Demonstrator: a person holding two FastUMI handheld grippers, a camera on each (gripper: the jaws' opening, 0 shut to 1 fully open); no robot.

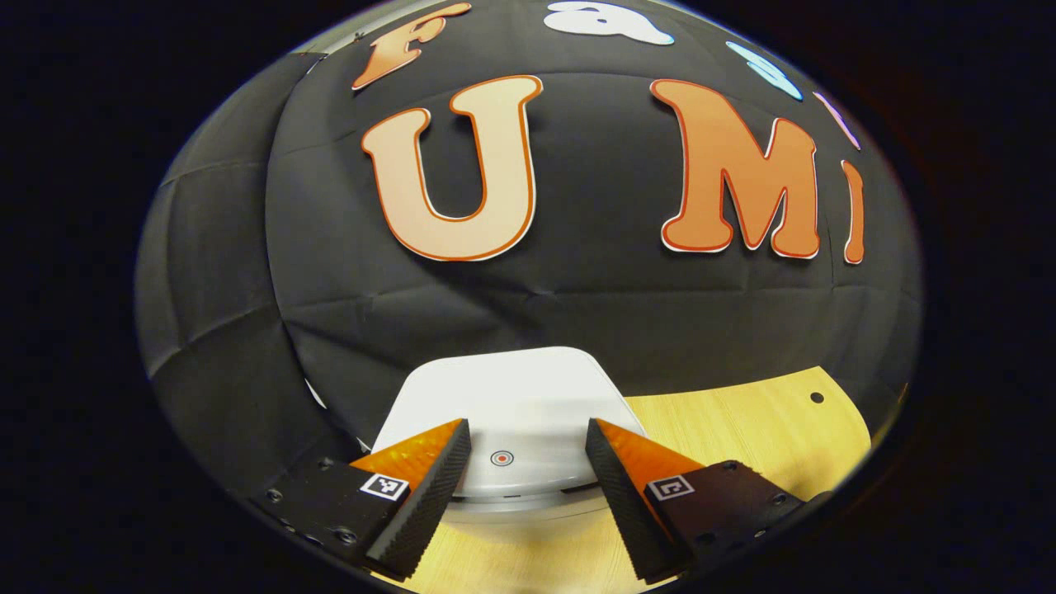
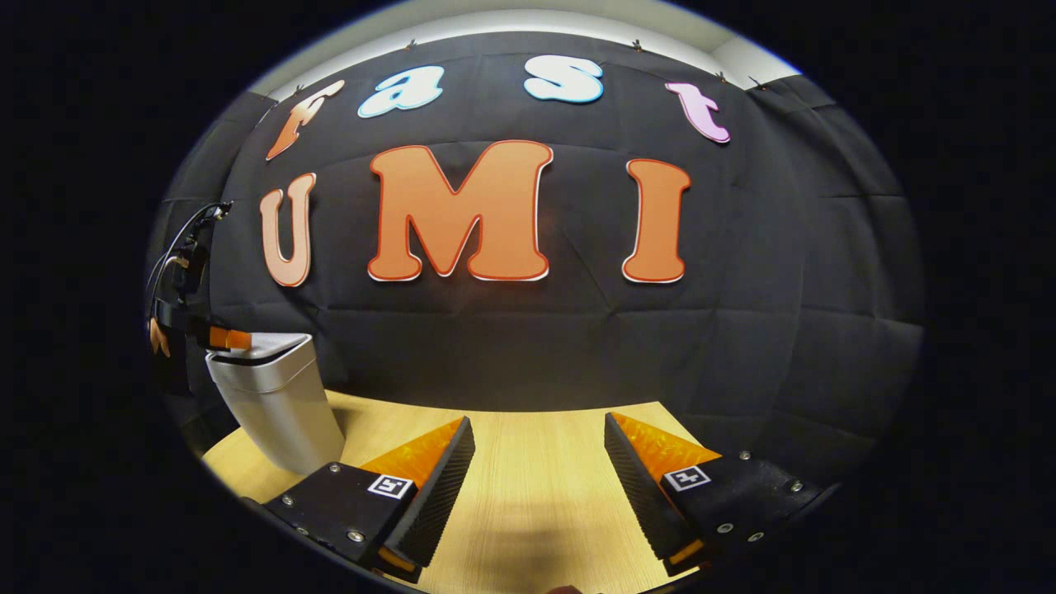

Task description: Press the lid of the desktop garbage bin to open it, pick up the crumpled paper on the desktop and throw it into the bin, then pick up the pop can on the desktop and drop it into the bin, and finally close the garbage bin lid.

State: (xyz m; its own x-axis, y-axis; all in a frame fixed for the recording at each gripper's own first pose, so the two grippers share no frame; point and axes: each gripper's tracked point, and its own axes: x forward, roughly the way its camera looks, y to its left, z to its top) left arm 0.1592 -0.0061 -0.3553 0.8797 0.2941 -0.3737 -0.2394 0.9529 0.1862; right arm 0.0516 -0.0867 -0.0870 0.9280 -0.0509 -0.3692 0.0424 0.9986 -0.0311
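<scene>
A white garbage bin [image 1: 503, 404] with its lid down stands on the wooden table, close under my left gripper [image 1: 528, 445]. That gripper is open, its fingers spread either side of a small round red mark [image 1: 502, 458] near the lid's front edge. In the right gripper view the same bin [image 2: 276, 396] stands at the far left, with the left gripper [image 2: 223, 338] resting at its top. My right gripper [image 2: 538, 441] hangs open over bare tabletop, with nothing between its fingers.
The wooden table [image 2: 536, 495] runs back to the black cloth wall. A small dark hole [image 1: 817, 398] marks the tabletop to the right of the bin in the left gripper view.
</scene>
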